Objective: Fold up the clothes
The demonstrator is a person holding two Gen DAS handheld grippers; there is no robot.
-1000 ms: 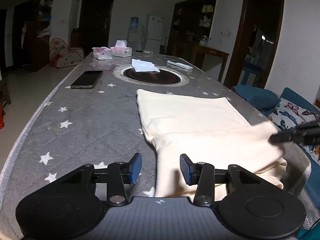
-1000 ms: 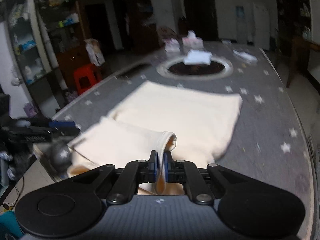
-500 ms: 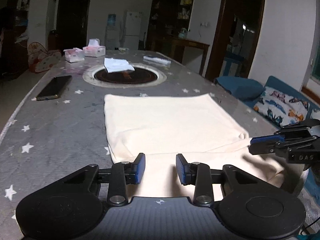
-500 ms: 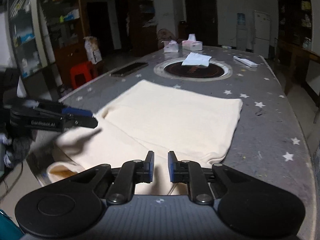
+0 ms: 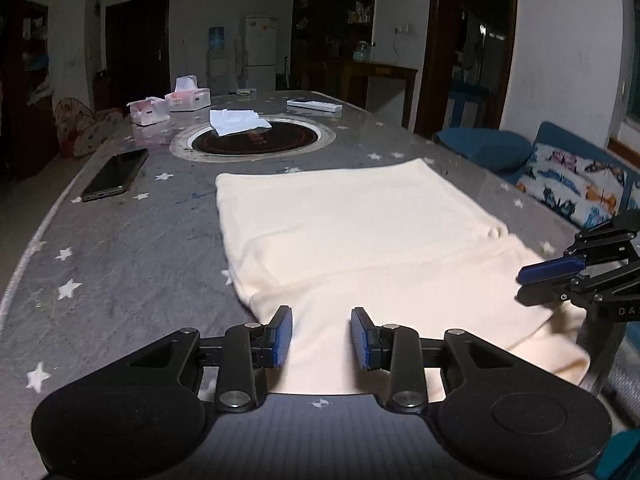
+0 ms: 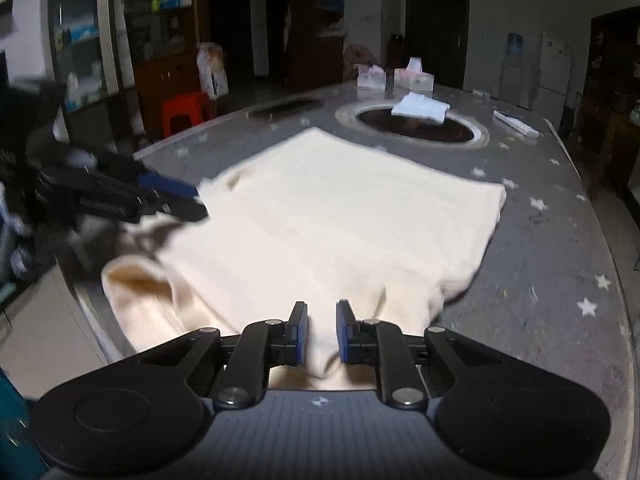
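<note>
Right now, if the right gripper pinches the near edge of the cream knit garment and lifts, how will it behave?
The cream knit garment is probably floppy: its near edge already droops over the grey star-patterned table. It looks soft and thick, so likely bunches rather than slides. With the right gripper open around a ridge, layers may separate.

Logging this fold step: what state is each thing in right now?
Cream garment: folded flat on the table, near edge draped over the rim.
Left gripper: open, empty.
Right gripper: open, empty.
Phone: flat, screen dark.
Tissue box: tissue sticking up.
</note>
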